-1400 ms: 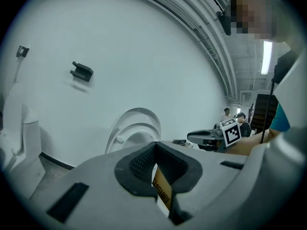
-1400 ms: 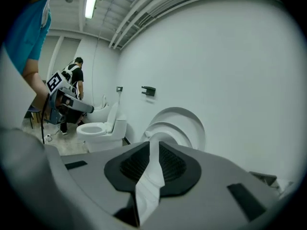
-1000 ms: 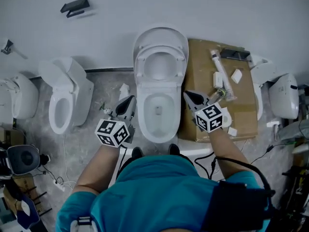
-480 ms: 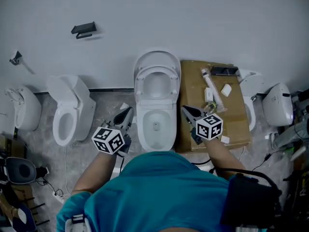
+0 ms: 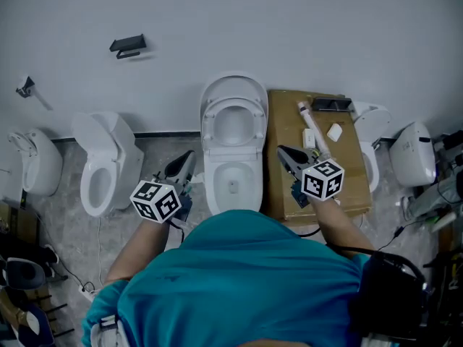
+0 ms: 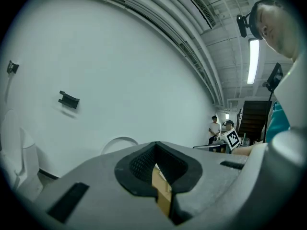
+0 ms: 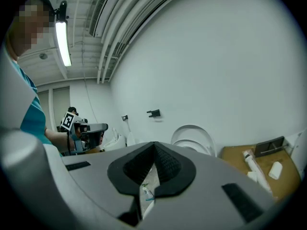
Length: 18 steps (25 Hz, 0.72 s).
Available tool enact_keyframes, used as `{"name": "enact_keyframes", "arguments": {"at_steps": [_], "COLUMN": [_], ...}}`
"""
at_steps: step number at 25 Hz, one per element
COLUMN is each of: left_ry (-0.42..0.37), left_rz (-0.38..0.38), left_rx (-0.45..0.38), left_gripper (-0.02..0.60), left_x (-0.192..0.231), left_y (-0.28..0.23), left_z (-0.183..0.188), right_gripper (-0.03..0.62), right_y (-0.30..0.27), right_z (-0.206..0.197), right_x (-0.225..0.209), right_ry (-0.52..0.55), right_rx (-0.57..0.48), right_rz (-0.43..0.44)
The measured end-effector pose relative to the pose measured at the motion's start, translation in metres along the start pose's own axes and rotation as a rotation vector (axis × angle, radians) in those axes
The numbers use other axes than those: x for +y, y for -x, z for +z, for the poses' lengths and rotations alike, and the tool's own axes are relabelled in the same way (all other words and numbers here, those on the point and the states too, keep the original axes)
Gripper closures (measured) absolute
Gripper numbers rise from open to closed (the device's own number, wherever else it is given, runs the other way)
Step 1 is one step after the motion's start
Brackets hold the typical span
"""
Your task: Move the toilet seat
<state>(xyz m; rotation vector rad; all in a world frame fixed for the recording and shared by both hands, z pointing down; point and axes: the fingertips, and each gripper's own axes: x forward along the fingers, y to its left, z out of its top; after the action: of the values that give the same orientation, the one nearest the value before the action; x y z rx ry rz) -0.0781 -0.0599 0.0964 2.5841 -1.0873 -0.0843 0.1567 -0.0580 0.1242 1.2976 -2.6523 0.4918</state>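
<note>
The left gripper [image 5: 184, 161], clenched empty, hangs left of the open toilet bowl [image 5: 214, 181]. The toilet seat [image 5: 210, 125] stands raised against its lid. The right gripper [image 5: 286, 154], likewise clenched empty, is near cardboard [image 5: 283, 125] bearing a white tube [image 5: 311, 125].

A cardboard sheet [image 5: 286, 132] is lying beneath the right gripper [image 5: 283, 152], with a white tube [image 5: 309, 125] and a dark flat device [image 5: 333, 105] resting ahead of its tips. A small white toilet [image 5: 108, 161] is standing left of the left gripper [image 5: 187, 157], and a black wall bracket [image 5: 128, 45] is hanging far ahead.
</note>
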Motion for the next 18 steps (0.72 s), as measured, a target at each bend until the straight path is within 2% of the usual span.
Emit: {"name": "enact_keyframes", "arguments": {"at_steps": [13, 18], "left_ry": [-0.012, -0.014], "left_rz": [0.015, 0.009], "left_rx": [-0.017, -0.007], "left_gripper": [0.578, 0.578], "left_x": [-0.003, -0.004], "left_y": [0.005, 0.001], "left_z": [0.018, 0.02], "right_gripper": [0.595, 0.595], "right_y": [0.004, 0.002], "right_z": [0.028, 0.032], "right_x": [0.005, 0.005], "right_ry": [0.017, 0.048], "right_rx": [-0.032, -0.041], "right_rz": [0.035, 0.016]}}
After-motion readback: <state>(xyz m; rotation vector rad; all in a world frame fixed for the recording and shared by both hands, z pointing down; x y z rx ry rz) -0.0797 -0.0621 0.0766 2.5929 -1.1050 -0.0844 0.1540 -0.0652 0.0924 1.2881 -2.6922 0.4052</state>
